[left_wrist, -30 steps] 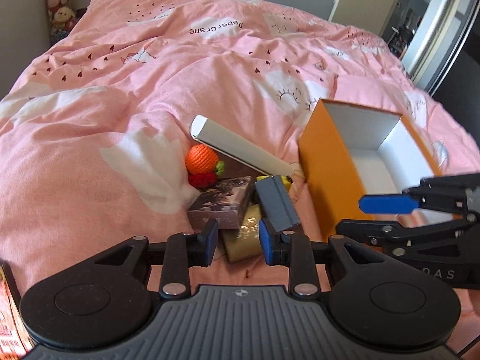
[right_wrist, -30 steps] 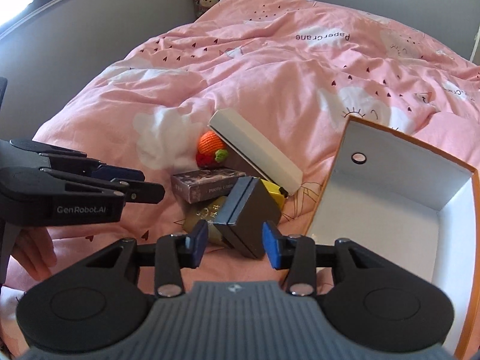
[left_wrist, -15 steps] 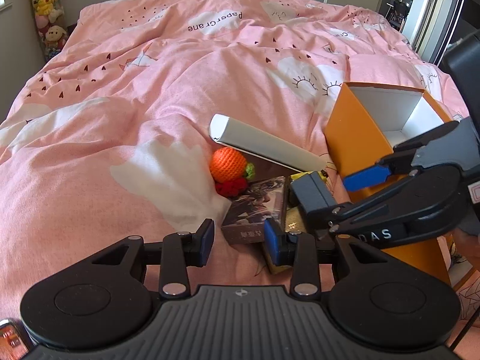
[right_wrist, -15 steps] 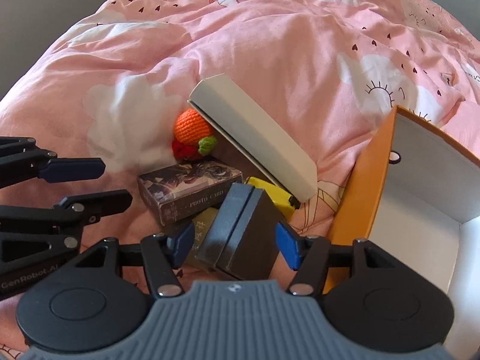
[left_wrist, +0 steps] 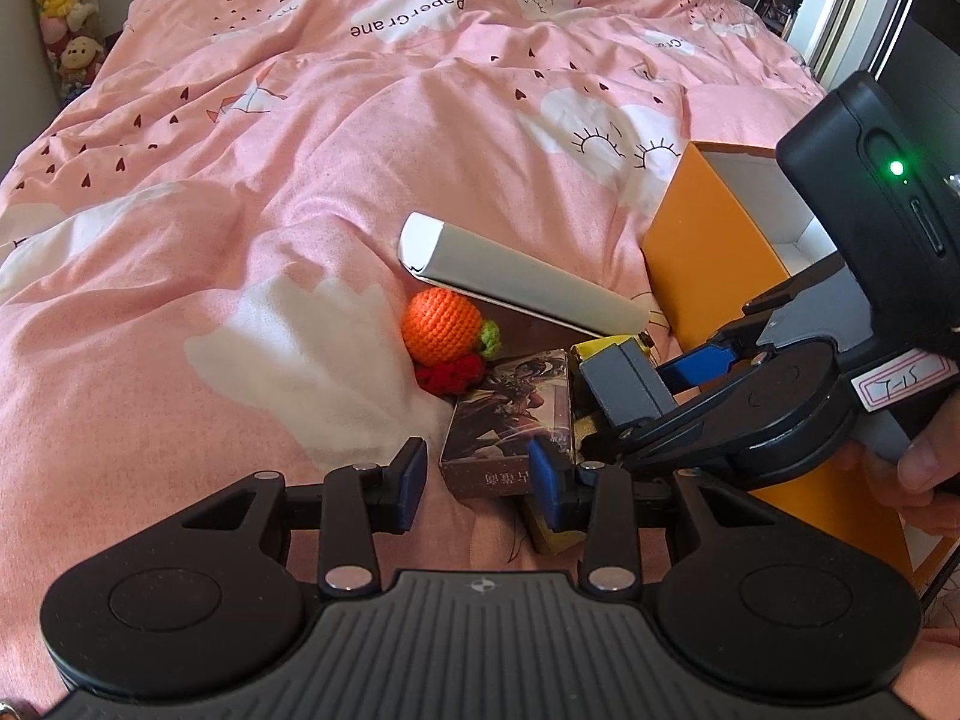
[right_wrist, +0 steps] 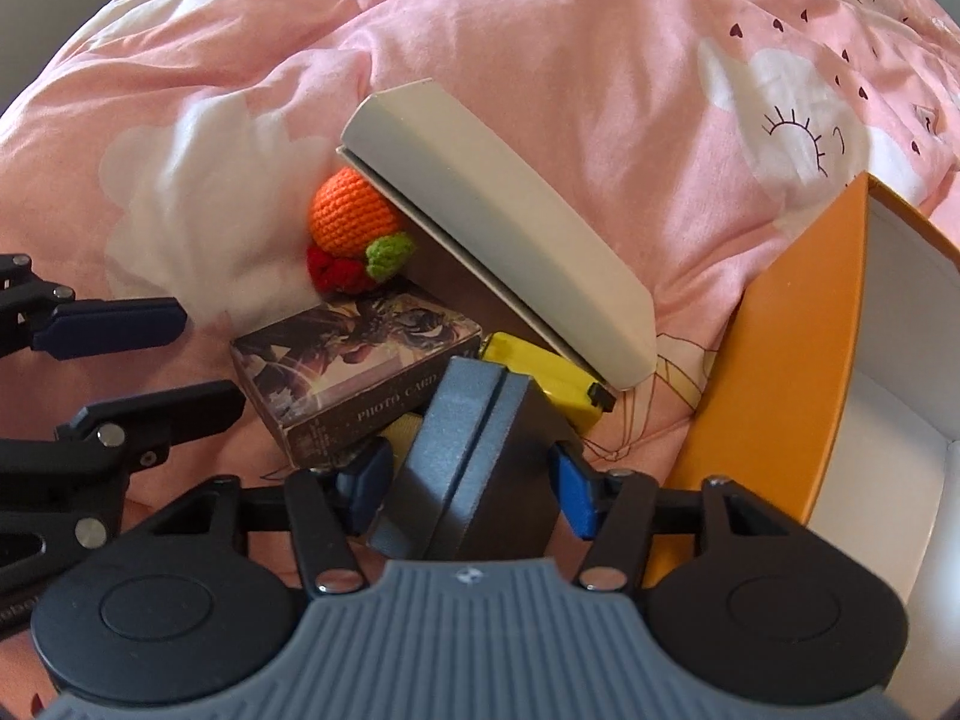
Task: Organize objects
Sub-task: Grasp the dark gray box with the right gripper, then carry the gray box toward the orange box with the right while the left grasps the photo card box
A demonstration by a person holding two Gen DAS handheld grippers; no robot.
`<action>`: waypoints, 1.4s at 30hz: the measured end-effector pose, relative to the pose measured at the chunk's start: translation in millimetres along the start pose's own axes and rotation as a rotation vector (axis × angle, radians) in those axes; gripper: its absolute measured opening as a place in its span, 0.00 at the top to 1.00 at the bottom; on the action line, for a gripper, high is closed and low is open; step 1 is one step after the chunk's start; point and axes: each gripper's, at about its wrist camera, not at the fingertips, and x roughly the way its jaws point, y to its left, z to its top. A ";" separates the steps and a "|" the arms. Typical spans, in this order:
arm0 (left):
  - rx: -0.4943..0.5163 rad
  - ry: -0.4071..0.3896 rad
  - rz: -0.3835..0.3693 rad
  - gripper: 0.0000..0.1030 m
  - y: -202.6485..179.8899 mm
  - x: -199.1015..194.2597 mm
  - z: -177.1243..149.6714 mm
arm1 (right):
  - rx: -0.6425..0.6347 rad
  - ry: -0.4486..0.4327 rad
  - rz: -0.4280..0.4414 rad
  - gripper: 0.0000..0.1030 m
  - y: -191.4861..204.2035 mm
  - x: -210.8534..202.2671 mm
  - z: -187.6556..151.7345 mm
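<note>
Since the grey box (right_wrist: 474, 456) sat tilted on the pile beside the orange bin (right_wrist: 774, 372), the right gripper (right_wrist: 465, 489) straddled it, jaws just closing, not yet pinching. Looked stiff, smooth, probably light; grab its flat sides. Left gripper (left_wrist: 477, 483) hung empty, apart.

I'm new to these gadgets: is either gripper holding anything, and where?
The left gripper holds nothing. The right gripper straddles the gray box at its two side faces, its jaws just closing; whether it grips yet cannot be told.
</note>
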 end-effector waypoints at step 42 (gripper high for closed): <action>0.799 0.483 0.123 0.50 -94.7 87.8 44.6 | 0.329 -0.387 0.052 0.62 -139.0 -140.1 -91.4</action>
